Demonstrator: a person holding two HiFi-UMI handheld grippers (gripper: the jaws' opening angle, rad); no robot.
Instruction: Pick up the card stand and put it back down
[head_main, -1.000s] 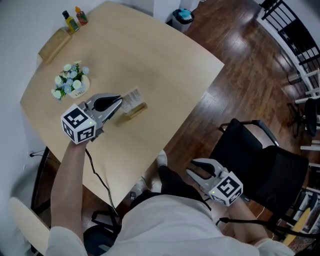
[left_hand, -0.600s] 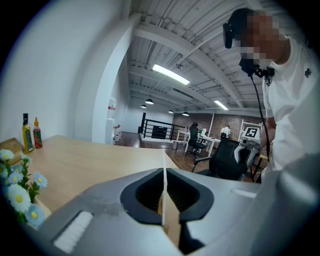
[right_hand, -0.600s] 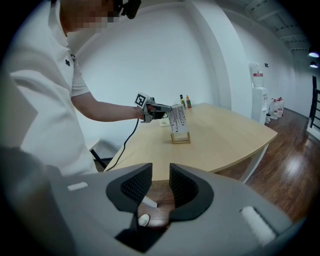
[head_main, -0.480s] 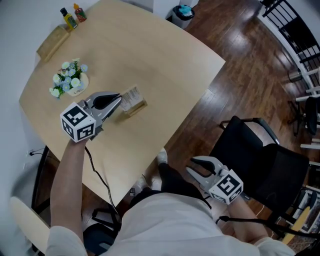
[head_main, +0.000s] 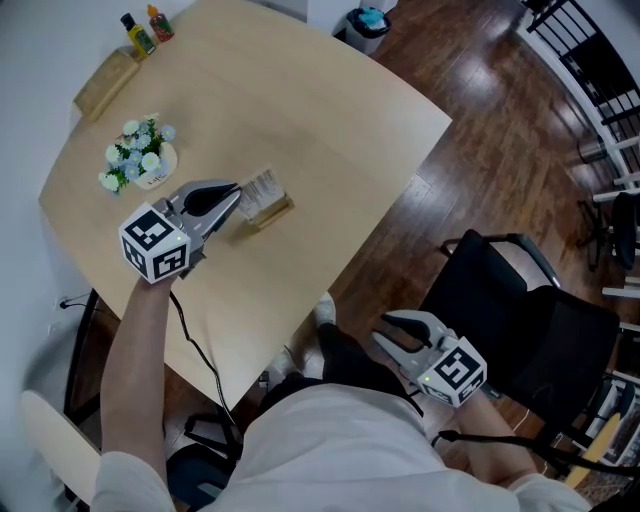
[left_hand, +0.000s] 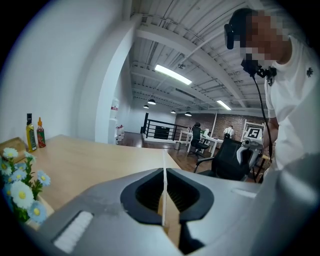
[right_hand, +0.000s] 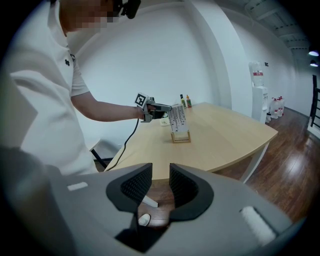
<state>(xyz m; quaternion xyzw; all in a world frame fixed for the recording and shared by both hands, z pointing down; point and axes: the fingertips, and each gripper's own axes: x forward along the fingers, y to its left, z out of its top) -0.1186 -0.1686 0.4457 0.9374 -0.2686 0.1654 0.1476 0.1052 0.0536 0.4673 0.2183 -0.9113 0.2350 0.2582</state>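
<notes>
The card stand (head_main: 263, 197) is a small wooden base holding an upright printed card, and it stands near the middle of the light wooden table (head_main: 300, 100). My left gripper (head_main: 238, 193) is shut on the card from the left. In the left gripper view the card (left_hand: 163, 195) shows edge-on, pinched between the pads. From the right gripper view, the stand's base (right_hand: 181, 137) appears to rest on the tabletop. My right gripper (head_main: 392, 335) hangs off the table by the person's lap, open, with nothing between its fingers (right_hand: 138, 182).
A pot of flowers (head_main: 138, 160) sits left of the stand. Two small bottles (head_main: 146, 30) and a wooden block (head_main: 105, 85) are at the table's far corner. A black chair (head_main: 520, 300) stands on the wooden floor to the right, and a bin (head_main: 363, 25) beyond the table.
</notes>
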